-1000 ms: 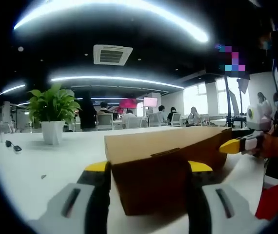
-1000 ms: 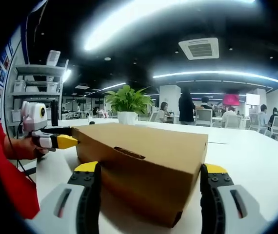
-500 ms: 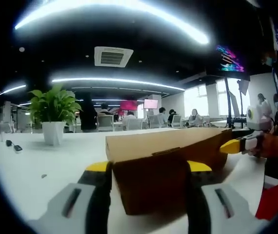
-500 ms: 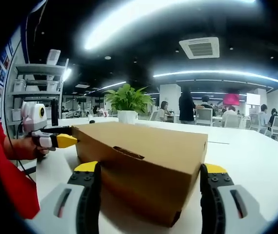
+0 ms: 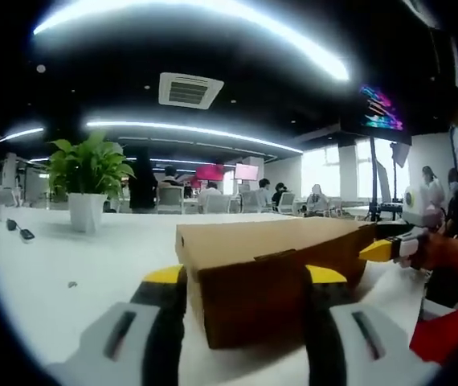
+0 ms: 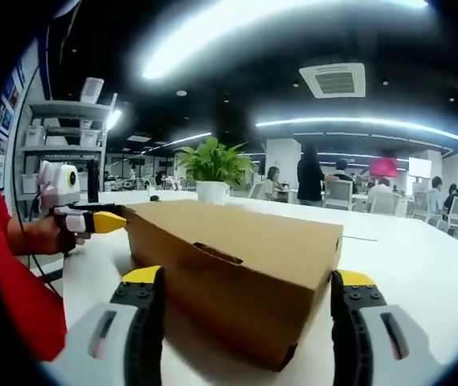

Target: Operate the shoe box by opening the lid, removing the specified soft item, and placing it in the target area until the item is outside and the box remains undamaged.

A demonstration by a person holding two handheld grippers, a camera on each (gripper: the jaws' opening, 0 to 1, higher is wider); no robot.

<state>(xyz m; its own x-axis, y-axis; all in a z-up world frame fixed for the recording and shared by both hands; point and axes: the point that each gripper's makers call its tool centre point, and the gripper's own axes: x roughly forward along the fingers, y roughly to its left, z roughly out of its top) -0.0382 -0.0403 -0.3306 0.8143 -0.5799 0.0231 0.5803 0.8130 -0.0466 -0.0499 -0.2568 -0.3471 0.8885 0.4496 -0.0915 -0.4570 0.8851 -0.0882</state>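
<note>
A closed brown cardboard shoe box (image 5: 269, 241) lies on the white table (image 5: 92, 257). One short end of it sits between the wide-apart jaws of my left gripper (image 5: 245, 277), which is open. In the right gripper view the box (image 6: 245, 241) has its other end and a corner between the jaws of my right gripper (image 6: 247, 277), also open. The right gripper's yellow tip (image 5: 380, 250) touches the far end in the left gripper view. The left gripper's yellow tip (image 6: 107, 221) meets the far corner in the right gripper view. The lid is down and hides the contents.
A potted plant (image 5: 88, 181) stands at the back of the table, with a small black object (image 5: 22, 233) lying to its left. Seated people and chairs (image 6: 337, 189) fill the room behind. A shelf unit (image 6: 68, 137) stands left. A hand (image 6: 40, 237) and red sleeve hold the other gripper.
Both views have shifted slightly with the hands. The box stays shut between the jaws and neither gripper's opening has changed.
</note>
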